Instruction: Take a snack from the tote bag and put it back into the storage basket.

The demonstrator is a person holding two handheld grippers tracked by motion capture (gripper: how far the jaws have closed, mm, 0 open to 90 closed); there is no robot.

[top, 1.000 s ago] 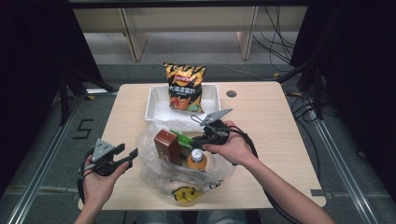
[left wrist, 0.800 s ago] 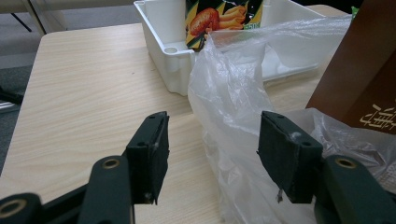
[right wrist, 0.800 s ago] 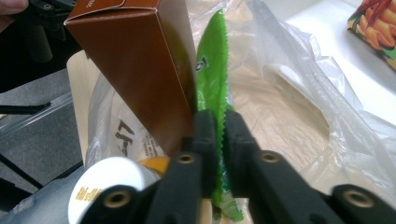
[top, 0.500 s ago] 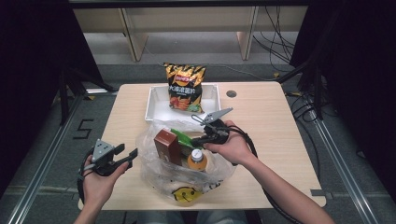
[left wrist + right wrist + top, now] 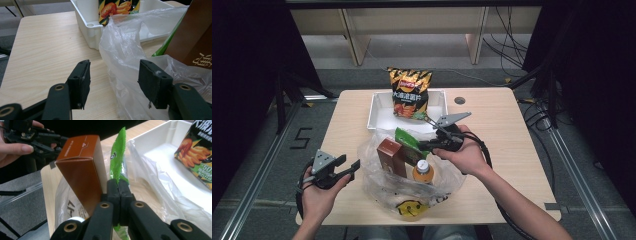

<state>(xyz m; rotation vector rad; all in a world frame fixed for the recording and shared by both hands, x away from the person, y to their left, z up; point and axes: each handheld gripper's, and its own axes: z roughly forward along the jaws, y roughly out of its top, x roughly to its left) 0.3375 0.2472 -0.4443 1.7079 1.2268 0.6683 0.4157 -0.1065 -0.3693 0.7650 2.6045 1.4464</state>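
Observation:
A clear plastic bag (image 5: 379, 187) lies on the table's near middle, with a brown box (image 5: 388, 156), a green packet (image 5: 408, 141) and an orange-capped bottle (image 5: 423, 170) standing in it. My right gripper (image 5: 426, 146) comes in from the bag's right side. In the right gripper view its jaws (image 5: 119, 185) are shut on the green packet (image 5: 119, 157), right beside the brown box (image 5: 82, 170). My left gripper (image 5: 353, 168) hovers at the bag's left edge. Its jaws (image 5: 115, 68) are open, and the crumpled plastic (image 5: 122, 42) lies just ahead between them, untouched.
Behind the bag sits a white tray (image 5: 379, 114) with a bag of chips (image 5: 410, 92) upright in it. The table's left (image 5: 45, 45) and right sides are bare wood. A small round hole (image 5: 459, 100) marks the table top at the back right.

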